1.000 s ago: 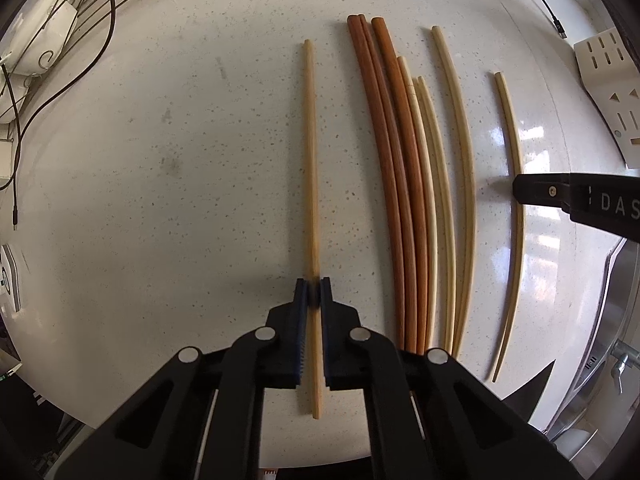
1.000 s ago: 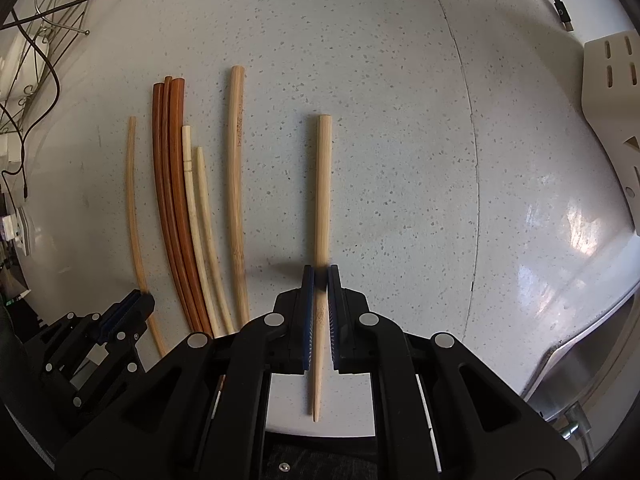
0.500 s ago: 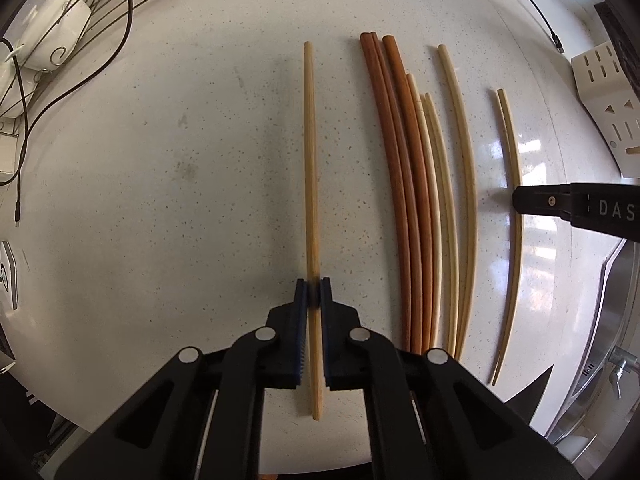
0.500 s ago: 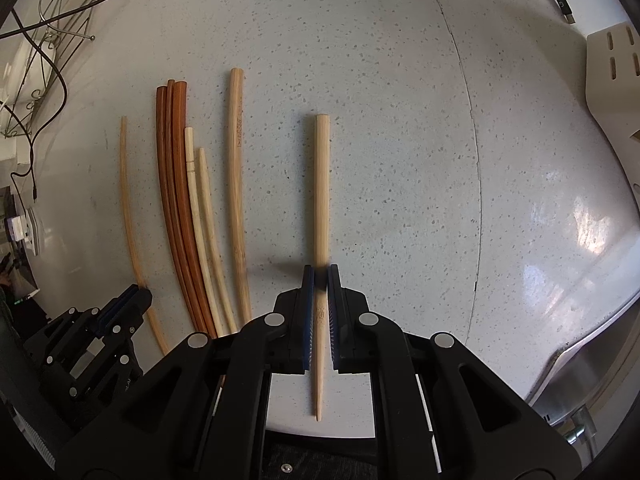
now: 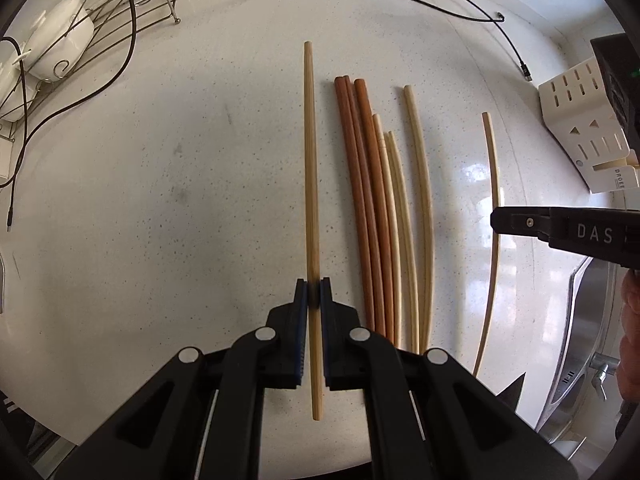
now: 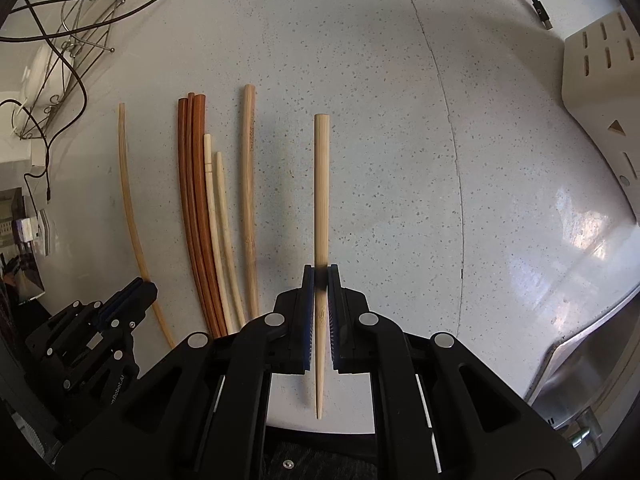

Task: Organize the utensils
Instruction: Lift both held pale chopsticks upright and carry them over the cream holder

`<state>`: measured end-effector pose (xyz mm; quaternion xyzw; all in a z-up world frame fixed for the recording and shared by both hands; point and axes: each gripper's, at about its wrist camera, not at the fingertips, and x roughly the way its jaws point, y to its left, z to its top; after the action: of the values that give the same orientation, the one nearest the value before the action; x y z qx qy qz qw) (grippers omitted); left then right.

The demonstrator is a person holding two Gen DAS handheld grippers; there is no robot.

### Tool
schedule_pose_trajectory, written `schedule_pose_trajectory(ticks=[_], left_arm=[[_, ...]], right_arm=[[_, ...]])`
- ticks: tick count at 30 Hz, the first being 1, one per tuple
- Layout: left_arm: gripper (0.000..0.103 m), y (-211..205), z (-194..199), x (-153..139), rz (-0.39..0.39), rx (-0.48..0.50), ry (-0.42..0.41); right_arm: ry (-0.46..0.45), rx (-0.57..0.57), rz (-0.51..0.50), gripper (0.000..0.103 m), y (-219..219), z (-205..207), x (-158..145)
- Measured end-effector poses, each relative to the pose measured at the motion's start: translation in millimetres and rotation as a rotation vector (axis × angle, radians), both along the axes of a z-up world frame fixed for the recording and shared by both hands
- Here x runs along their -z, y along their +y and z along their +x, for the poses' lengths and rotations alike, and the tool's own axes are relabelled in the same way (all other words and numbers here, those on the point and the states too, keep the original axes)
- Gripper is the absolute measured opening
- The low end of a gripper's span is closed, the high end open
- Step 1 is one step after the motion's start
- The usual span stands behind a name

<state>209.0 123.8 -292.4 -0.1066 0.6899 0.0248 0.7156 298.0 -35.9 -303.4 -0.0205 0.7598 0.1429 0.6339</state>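
Since the earlier frame both held chopsticks had been raised off the speckled white countertop (image 5: 168, 184), and the row left lying on it was seen from higher up, smaller and nearer the middle of each view. The countertop was kept as the sorting surface, with the row laid parallel: three reddish-brown chopsticks (image 5: 362, 200) pressed together, two slim ivory ones (image 5: 394, 220) beside them, and one pale bamboo stick (image 5: 420, 208) alongside. The grouping by colour suggested pairing was under way. The left gripper (image 5: 314, 292) was clamped tight on a pale bamboo chopstick (image 5: 310, 160) near its thin end, pointing down. The right gripper (image 6: 320, 276) was likewise closed hard on a tapered bamboo chopstick (image 6: 320, 184), well apart from the row, probably so the matching pair could be brought together. Both sticks were light, straight-grained and blunt at the far end.
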Motion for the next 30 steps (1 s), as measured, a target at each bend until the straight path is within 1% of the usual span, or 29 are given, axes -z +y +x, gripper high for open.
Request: schedule_pose_trajectory(ticks=[6,8,11,14,15,18,22,26,30], left_arm=[[0.006,-8.3,-2.3,-25.1,-0.023,0.005,-0.086],[0.006,-10.6,-8.7,-34.3,-0.040,0.013,-0.123],[0.006,-12.9,-5.7,-40.7,-0.055,0.023,-0.162],[0.006,-18.9,-2.7,-49.1,-0.069,0.034,-0.186],[0.006,-18.6,4.1,-48.8,-0.075,0.041,-0.193],[0.006,-34.7,19.5,-52.8,-0.085,0.064,-0.219],[0.006,-54.9,33.8,-66.3,-0.090,0.090,-0.265],[0.006,-71.0,46.2,-83.5,-0.112,0.115,-0.305],[0.006,-88.4,54.9,-103.4,-0.113,0.153,-0.351]], right_arm=[[-0.068,0.034,0.016,0.006,-20.4,0.0,-25.3],[-0.104,0.042,0.014,0.006,-28.7,-0.7,-37.3],[-0.142,0.061,0.016,0.006,-41.4,-2.0,-53.6],[-0.181,0.084,0.020,0.006,-52.5,0.6,-74.7],[-0.194,0.092,0.022,0.006,-57.0,0.8,-80.2],[-0.232,0.115,0.028,0.006,-69.0,2.1,-95.3],[-0.280,0.144,0.032,0.006,-86.3,5.7,-114.9],[-0.331,0.175,0.035,0.006,-102.4,6.8,-132.3],[-0.388,0.218,0.038,0.006,-126.7,8.2,-155.9]])
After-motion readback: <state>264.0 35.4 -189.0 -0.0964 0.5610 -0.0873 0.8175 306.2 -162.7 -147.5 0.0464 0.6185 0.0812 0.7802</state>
